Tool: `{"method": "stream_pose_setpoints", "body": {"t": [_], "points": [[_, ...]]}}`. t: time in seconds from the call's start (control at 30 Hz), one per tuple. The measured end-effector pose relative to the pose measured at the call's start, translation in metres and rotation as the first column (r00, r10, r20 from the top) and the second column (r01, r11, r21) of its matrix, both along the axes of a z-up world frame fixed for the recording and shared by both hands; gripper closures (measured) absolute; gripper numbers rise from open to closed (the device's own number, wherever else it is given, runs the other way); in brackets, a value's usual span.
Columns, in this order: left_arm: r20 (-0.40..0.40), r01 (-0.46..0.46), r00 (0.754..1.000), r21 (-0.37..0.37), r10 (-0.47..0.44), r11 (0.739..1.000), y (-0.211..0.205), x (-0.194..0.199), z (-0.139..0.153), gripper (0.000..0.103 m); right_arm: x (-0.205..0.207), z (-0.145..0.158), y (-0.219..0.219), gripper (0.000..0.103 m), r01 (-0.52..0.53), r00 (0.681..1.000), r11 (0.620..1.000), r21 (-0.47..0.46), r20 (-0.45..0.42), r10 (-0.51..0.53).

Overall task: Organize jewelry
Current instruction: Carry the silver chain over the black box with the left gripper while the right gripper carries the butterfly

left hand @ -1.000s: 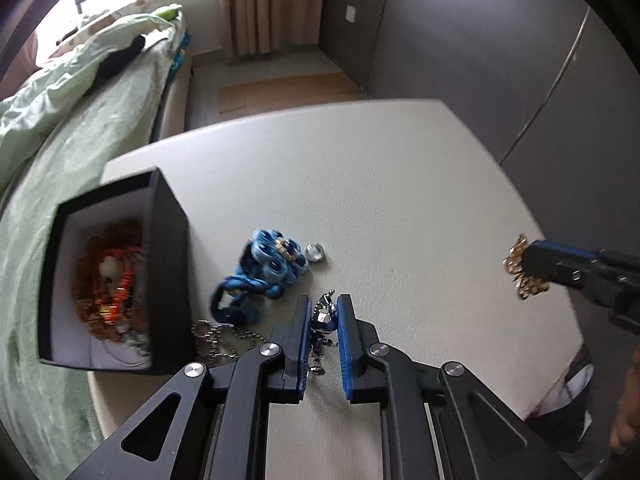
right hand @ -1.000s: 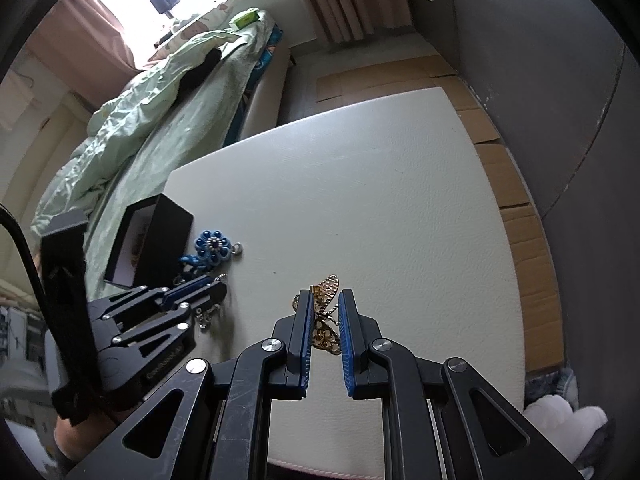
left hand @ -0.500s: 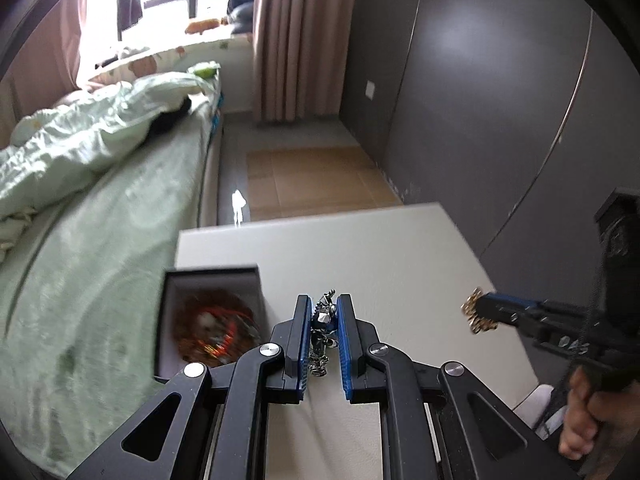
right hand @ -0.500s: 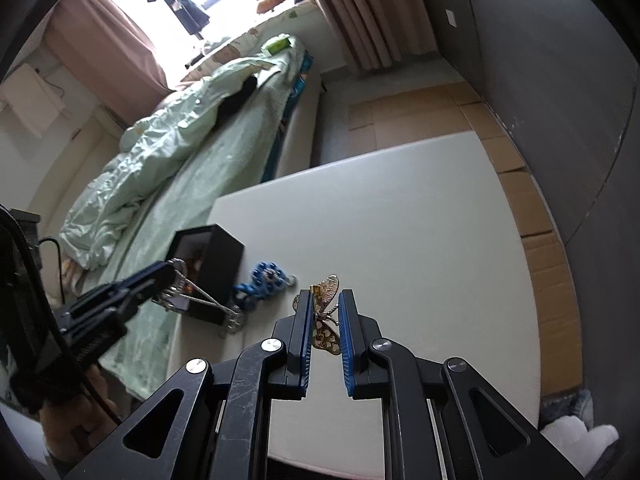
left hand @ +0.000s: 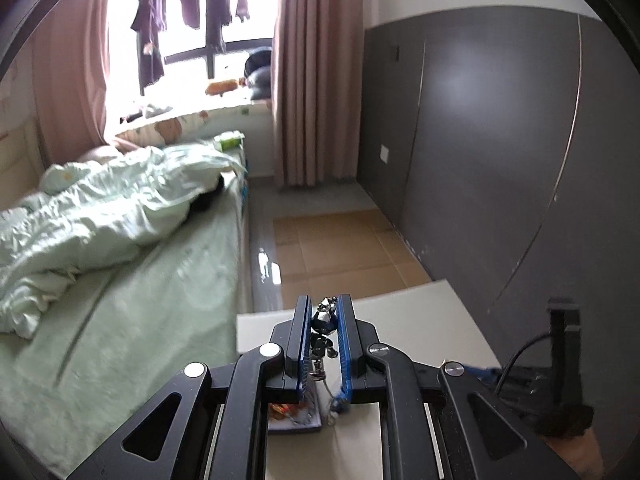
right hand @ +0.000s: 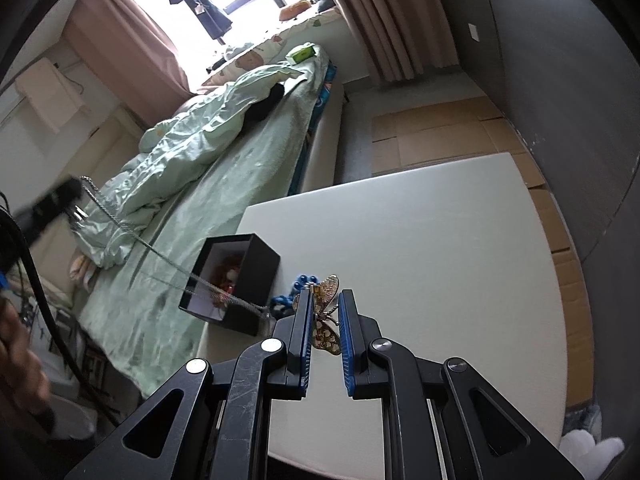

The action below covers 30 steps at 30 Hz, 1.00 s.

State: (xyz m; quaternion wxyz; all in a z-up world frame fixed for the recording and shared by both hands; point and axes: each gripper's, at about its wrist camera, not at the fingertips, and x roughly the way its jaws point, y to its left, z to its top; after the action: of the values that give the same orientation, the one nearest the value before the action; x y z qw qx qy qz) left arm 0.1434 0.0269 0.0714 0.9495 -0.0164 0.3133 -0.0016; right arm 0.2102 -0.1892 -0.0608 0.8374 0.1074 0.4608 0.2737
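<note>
My left gripper (left hand: 324, 320) is shut on a silver pendant necklace (left hand: 325, 322). In the right wrist view the left gripper (right hand: 74, 194) is raised high at the left, and the necklace's chain (right hand: 160, 254) stretches down from it to the table beside the black jewelry box (right hand: 256, 276). The box is open and holds orange and red beads (right hand: 228, 272). My right gripper (right hand: 324, 320) is shut on a gold butterfly piece (right hand: 326, 312) above the white table (right hand: 440, 260). Blue bead jewelry (right hand: 298, 282) lies beside the box.
A bed with a green quilt (right hand: 192, 152) runs along the table's left side. A dark grey wall (left hand: 500, 140) stands at the right. Cardboard sheets (right hand: 436, 136) cover the floor beyond the table. The box's interior (left hand: 290, 414) shows under my left fingers.
My left gripper has risen high and tilted up with the pendant, pulling the chain taut off the table. My right gripper has lifted slightly, still holding the butterfly.
</note>
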Motion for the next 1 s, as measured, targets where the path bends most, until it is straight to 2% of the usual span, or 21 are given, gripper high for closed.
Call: {"method": "stream_pose_setpoints", "body": {"t": [0.27, 0.5, 0.67, 1.0], "points": [[0.076, -0.026, 0.997, 0.049, 0.023, 0.998, 0.014, 0.0, 0.047, 0.09, 0.001, 0.005, 0.008, 0.089, -0.006, 1.0, 1.0, 0.03, 0.019, 0.005], [0.113, -0.053, 0.993, 0.093, 0.042, 0.994, 0.022, 0.003, 0.072, 0.09, 0.005, 0.01, 0.013, 0.089, -0.006, 0.999, 0.998, 0.063, 0.037, 0.004], [0.116, -0.071, 0.992, 0.105, 0.059, 0.992, 0.031, 0.006, 0.071, 0.09, 0.01, 0.009, 0.019, 0.089, -0.014, 0.999, 0.998, 0.068, 0.036, 0.011], [0.085, -0.102, 0.992, 0.081, 0.095, 0.992, 0.055, 0.017, 0.055, 0.09, 0.016, 0.007, 0.028, 0.089, -0.026, 0.999, 0.998, 0.063, 0.028, 0.024]]}}
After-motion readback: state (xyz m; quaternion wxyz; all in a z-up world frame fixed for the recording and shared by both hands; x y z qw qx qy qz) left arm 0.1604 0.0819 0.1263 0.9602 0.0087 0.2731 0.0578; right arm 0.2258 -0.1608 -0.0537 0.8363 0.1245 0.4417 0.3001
